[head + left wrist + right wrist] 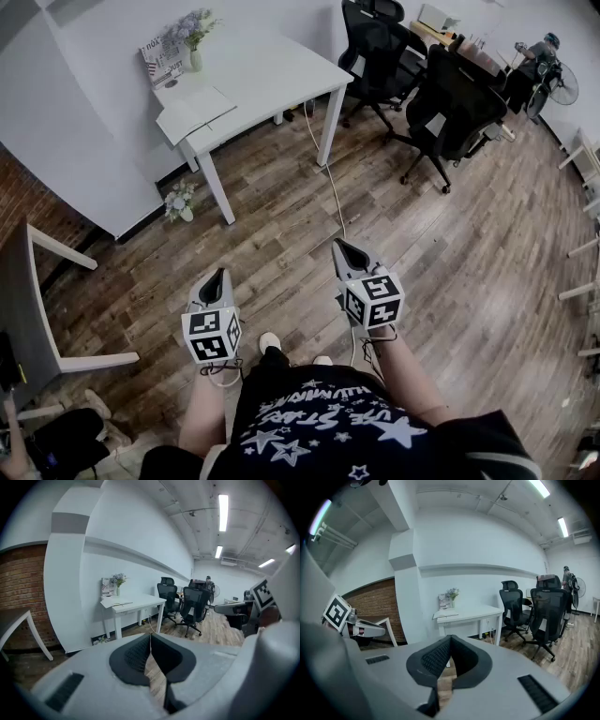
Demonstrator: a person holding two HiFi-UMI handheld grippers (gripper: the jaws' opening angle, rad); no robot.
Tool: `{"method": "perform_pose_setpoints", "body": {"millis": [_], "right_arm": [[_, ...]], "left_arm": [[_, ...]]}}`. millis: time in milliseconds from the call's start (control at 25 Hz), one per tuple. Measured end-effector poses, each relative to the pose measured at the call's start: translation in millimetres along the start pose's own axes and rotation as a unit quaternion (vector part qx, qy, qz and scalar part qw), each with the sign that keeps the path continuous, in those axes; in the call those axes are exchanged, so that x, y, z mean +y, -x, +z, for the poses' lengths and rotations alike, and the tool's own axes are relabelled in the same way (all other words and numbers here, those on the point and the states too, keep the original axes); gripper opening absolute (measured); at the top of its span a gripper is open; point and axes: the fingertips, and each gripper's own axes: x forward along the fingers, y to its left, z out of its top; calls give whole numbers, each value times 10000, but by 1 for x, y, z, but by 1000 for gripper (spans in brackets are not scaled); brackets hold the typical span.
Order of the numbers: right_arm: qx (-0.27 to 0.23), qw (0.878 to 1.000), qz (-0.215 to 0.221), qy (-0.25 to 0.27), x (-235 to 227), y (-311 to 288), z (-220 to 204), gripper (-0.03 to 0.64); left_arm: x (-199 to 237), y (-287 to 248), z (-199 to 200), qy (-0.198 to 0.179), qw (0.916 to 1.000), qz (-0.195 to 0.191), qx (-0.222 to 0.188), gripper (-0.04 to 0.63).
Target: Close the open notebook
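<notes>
– Step? Approach: left gripper (218, 277), right gripper (343, 247) both pinched shut, empty, well short of the white table (277, 66)
– Next? Walk up to the open notebook (195, 112) on that table's left end, fold one cover over

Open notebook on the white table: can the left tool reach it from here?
Probably not. The notebook lies on the white table across a stretch of wood floor, well away from the left tool. Only a cable crosses the floor between, so stepping closer should do.

Probably an office: white desk (272, 75), black swivel chairs (455, 98), ceiling strip lights (223, 512).
</notes>
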Motion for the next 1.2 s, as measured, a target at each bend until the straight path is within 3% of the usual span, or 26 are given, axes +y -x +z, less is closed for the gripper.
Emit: {"method": "perform_pose_setpoints", "body": {"millis": [320,680,880,1080,1120,1200], "right_arm": [[-26,9997,205,86,-4,33,-10,2],[257,9987,433,-98,1,21,-41,2],[15,9979,598,-251,17,-9,-16,2],[-277,9982,500,-170,29,-44,21,3],[-329,9982,465,-173,31,-50,27,3],[-372,9984,380,-191,35,-63,34,3]], "left_arm": [[-20,36,-24,129,9994,291,97,23],[-28,49,-63,321,9977,391,446,23],[12,39,-39,260,9985,452,167,24],[57,17,6,157,9990,343,-233,28],[63,11,13,191,9991,250,-282,34],[72,-1,19,319,9991,0,-287,189]]}}
